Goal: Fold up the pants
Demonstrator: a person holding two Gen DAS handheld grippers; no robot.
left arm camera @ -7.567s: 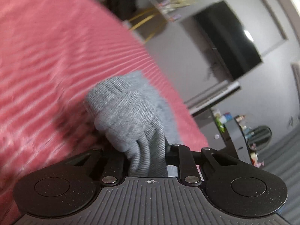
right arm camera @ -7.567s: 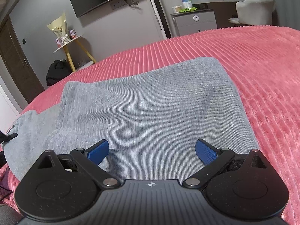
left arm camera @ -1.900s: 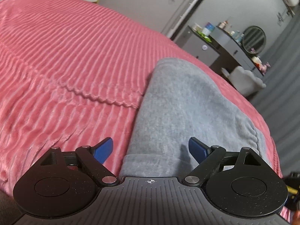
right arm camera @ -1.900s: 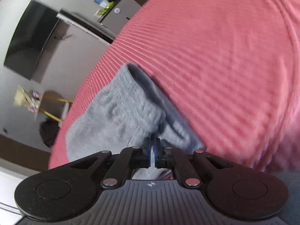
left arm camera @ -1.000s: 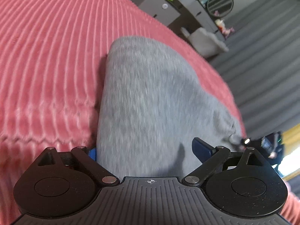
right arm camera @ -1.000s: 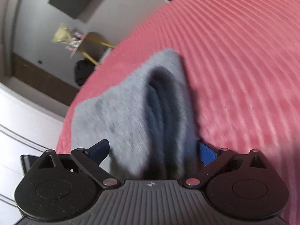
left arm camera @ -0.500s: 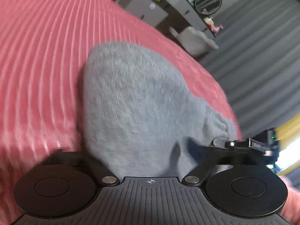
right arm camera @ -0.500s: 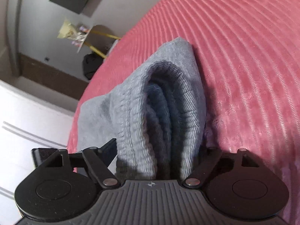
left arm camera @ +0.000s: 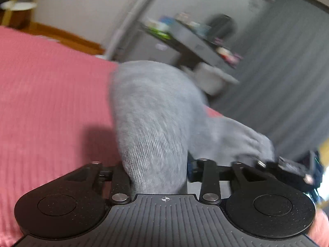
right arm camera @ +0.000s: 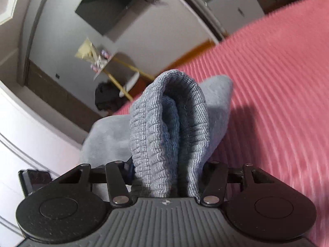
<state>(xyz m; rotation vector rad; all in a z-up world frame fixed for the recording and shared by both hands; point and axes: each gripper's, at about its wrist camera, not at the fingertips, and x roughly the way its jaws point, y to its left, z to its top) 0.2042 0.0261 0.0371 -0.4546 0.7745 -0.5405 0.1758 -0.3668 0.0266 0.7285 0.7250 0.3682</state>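
The soft grey knitted pants [right arm camera: 170, 127] are bunched up off the pink ribbed bedspread [right arm camera: 277, 86], pinched at two places. The right claw [right arm camera: 167, 177] is closed on the thick ribbed waistband, several folded layers squeezed between its jaws; the left claw [left arm camera: 156, 170] is closed on another gathered edge of the same garment [left arm camera: 152, 119], whose far part drapes back down onto the bed [left arm camera: 51, 94]. In the left view the other claw shows at the right edge, close by, so the two grips look near each other.

The fabric looks light, limp and stretchy: it will sag between the two holds and follow whatever drags it, and the plush bedspread will probably cling to it a little. The stacked layers are bulky, so an inner layer could slip out of a pinch; the elastic waistband and the folded corners seem the firmest places to hold, since they are thicker than the single knit.

Around the bed stand a dark wall-mounted screen [right arm camera: 115, 6], a small round side table with yellow legs [right arm camera: 131, 78] holding a wrapped bouquet [right arm camera: 90, 53], a dark bag on the floor [right arm camera: 107, 98], a grey dresser cluttered with small items [left arm camera: 185, 39] and grey curtains [left arm camera: 287, 72]. None of these lies near the pants; the bedspread ahead offers open room, and only the garment's own hanging bulk blocks sight of the jaws
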